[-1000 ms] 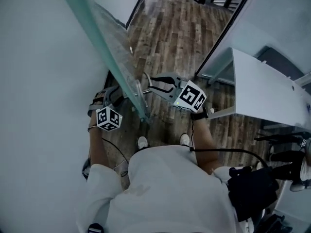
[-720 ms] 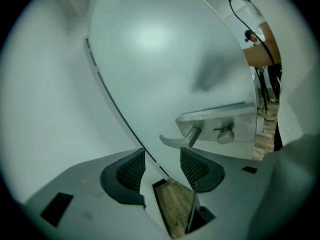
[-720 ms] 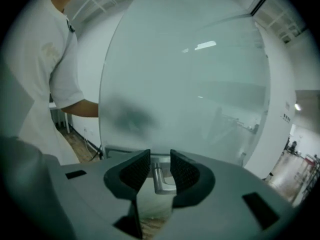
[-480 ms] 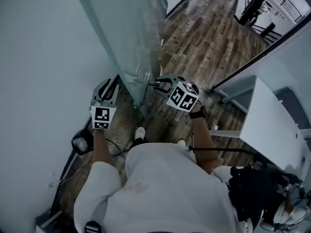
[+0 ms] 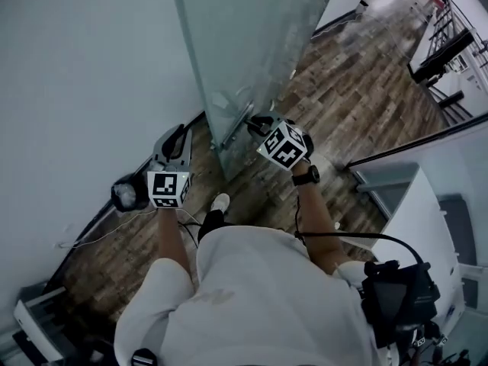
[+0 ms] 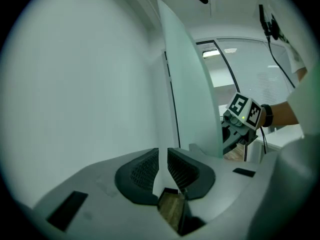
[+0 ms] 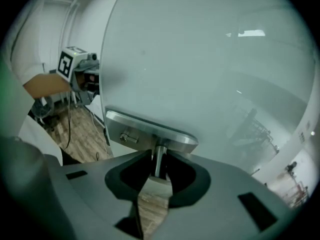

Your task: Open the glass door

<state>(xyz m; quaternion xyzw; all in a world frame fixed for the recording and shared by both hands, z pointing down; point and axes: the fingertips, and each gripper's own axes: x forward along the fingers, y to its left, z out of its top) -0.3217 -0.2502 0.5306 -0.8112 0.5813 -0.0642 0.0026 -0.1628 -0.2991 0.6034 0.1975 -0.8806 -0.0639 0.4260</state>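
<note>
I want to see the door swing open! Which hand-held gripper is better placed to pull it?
Right. The right hand-held gripper has the door handle between its jaws, which have just been closing. The left hand-held gripper is away from it, jaws just closing on nothing.

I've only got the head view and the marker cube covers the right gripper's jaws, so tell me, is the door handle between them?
Observer: Yes. In the right gripper view the door handle stands between the jaws of the right gripper, which have just been closing. Whether the pads press it I cannot tell.
Operator: Anything beside the handle?
Observer: A small cylinder sticks out of the metal plate on the glass door.
Operator: And the left gripper?
Observer: Its jaws have just been closing to a narrow slit, with nothing between them, facing the white wall.
</note>
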